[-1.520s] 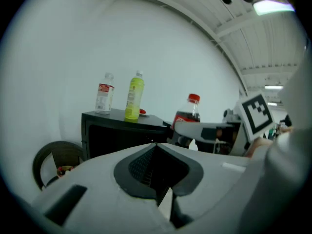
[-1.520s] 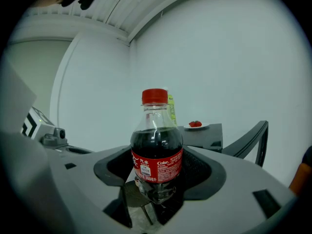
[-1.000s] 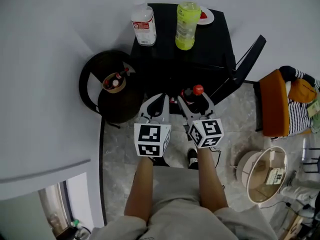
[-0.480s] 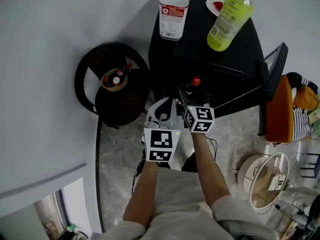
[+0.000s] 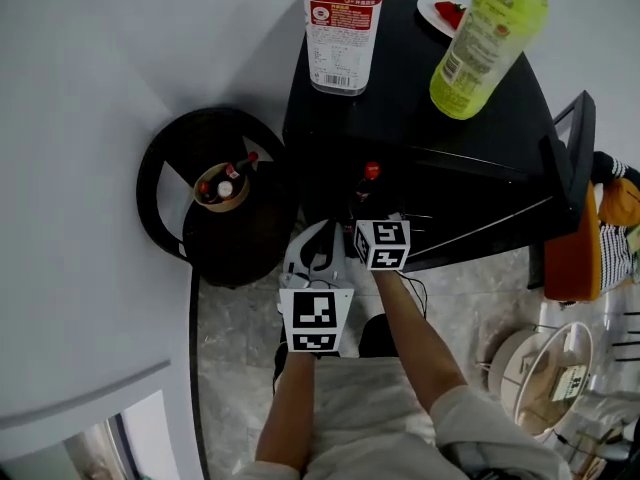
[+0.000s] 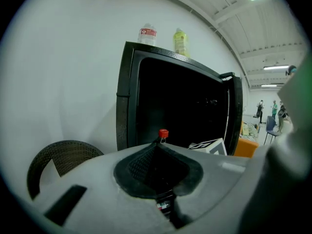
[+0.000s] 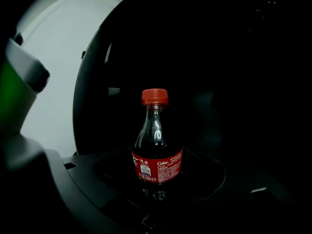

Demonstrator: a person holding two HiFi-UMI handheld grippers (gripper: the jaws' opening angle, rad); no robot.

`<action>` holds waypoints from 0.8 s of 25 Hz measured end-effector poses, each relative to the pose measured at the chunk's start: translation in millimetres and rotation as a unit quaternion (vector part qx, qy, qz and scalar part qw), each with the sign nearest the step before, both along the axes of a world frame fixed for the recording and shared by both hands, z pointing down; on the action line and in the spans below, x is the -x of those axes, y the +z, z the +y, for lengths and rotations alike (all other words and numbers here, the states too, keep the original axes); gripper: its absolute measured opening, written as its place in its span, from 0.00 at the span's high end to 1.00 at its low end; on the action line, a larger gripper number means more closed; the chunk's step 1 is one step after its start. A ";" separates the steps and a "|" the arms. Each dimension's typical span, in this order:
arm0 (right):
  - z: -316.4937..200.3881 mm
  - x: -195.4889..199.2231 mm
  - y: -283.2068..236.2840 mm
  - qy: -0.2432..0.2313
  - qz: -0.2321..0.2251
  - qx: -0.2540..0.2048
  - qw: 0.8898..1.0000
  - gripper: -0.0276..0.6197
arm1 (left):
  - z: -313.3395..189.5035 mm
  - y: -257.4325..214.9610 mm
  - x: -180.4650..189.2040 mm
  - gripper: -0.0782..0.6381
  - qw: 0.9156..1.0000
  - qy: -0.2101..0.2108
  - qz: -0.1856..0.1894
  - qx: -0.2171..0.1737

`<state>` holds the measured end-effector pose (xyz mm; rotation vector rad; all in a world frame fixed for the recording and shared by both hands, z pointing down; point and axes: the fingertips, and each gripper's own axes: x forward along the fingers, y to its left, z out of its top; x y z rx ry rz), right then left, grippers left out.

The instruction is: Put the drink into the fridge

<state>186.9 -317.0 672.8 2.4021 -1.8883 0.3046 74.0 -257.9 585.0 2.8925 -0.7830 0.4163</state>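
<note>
**Fridge.** The fridge (image 5: 400,98) is the black cabinet across the upper centre of the head view. Its door (image 5: 572,168) is swung out at the right edge of the frame, so the mouth faces you and is open. In the right gripper view the interior is a dark cavity filling most of the frame, and no shelf can be made out.

**Surroundings.** A wicker chair (image 5: 230,243) sits at centre left, beside the fridge and off your line. On the fridge top, at the upper edge of the frame, stand a clear bottle (image 5: 342,28) and a green bottle (image 5: 490,38). Neither concerns this move.

**Grippers.** Your right gripper (image 5: 370,211) is at frame centre, at the fridge mouth. Its fingers are clenched on the lower body of the cola bottle (image 7: 157,150). Your left gripper (image 5: 312,236) sits just beside it, lower and to the left. Its fingers are pressed together on nothing.

**Drink.** The cola bottle stands upright in the right fingers, its long axis vertical and its red cap (image 7: 154,96) on top. It is at the threshold, with the cavity directly behind it.

**Finding.** The compartment lies straight ahead of the bottle, up-frame in the head view. Your right hand is the nearer one and carries the load. In my judgement you should carry the bottle straight forward with its axis kept vertical. Headroom inside cannot be judged from these views, so watch the cap.
</note>
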 end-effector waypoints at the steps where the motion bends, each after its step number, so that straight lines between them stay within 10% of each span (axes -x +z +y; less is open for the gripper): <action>1: -3.2 -1.4 4.8 0.000 0.002 0.004 1.000 0.51 | 0.3 2.7 -1.4 0.88 1.000 -0.001 0.004 0.001; 20: -34.1 -7.4 15.7 0.021 0.021 -0.002 1.000 0.51 | 6.2 15.4 -4.5 0.88 1.000 -0.014 0.005 0.008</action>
